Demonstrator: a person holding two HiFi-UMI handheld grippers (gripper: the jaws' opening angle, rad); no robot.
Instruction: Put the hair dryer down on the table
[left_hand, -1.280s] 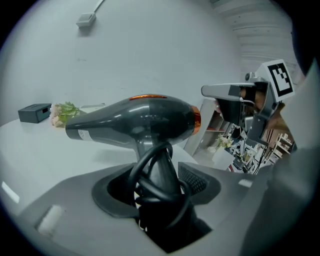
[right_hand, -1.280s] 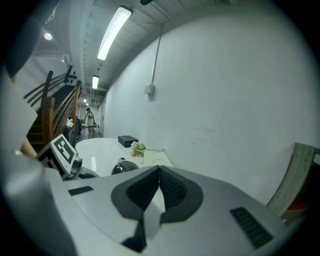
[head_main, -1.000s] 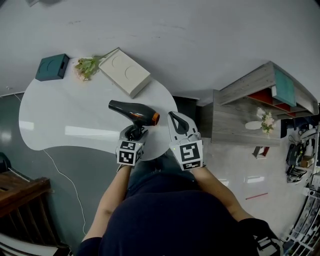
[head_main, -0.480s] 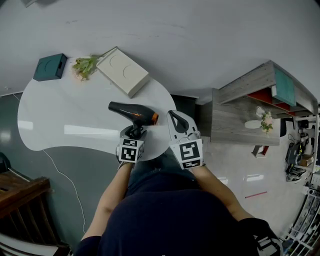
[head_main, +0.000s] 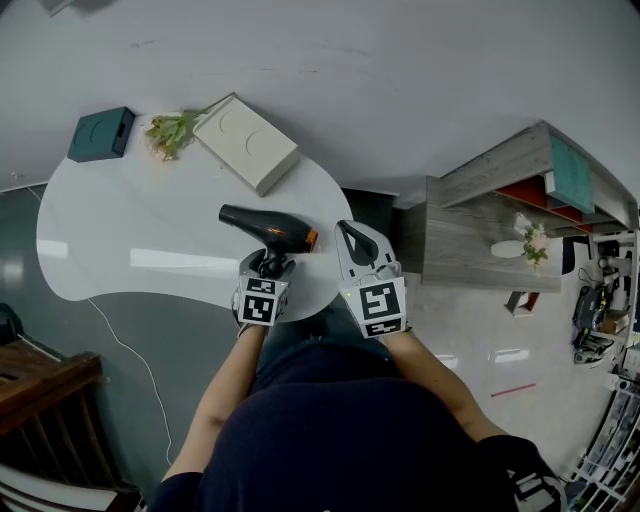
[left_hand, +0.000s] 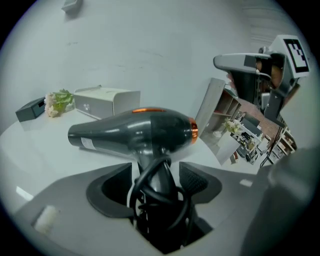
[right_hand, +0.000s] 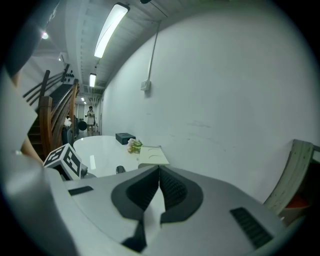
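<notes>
you have two grippers in play and one hair dryer (head_main: 268, 228). your left gripper (head_main: 268, 264) is clamped on the dryer's handle: in the left gripper view the two dark pads (left_hand: 196, 180) sit against either side of the handle, with the black cord (left_hand: 161, 196) looped round it between them. the dryer stands handle-down in your grip, its dark grey barrel lying level, the nozzle pointing to your left and the orange ring at the back end facing your right. it hangs over the near edge of the one white table (head_main: 120, 240); you cannot tell from any view whether it touches the tabletop. your right gripper (head_main: 347, 235) sits just beside the dryer's orange end, apart from it, and in the right gripper view its jaws are pressed together with nothing between them. on the far side of the table, well apart from the dryer, lie three things: one white flat box (head_main: 248, 143), one small dark teal box (head_main: 101, 134), and one bunch of flowers (head_main: 168, 132) between the two boxes, touching the white one. off to your right stands one wooden shelf unit (head_main: 500, 230).
</notes>
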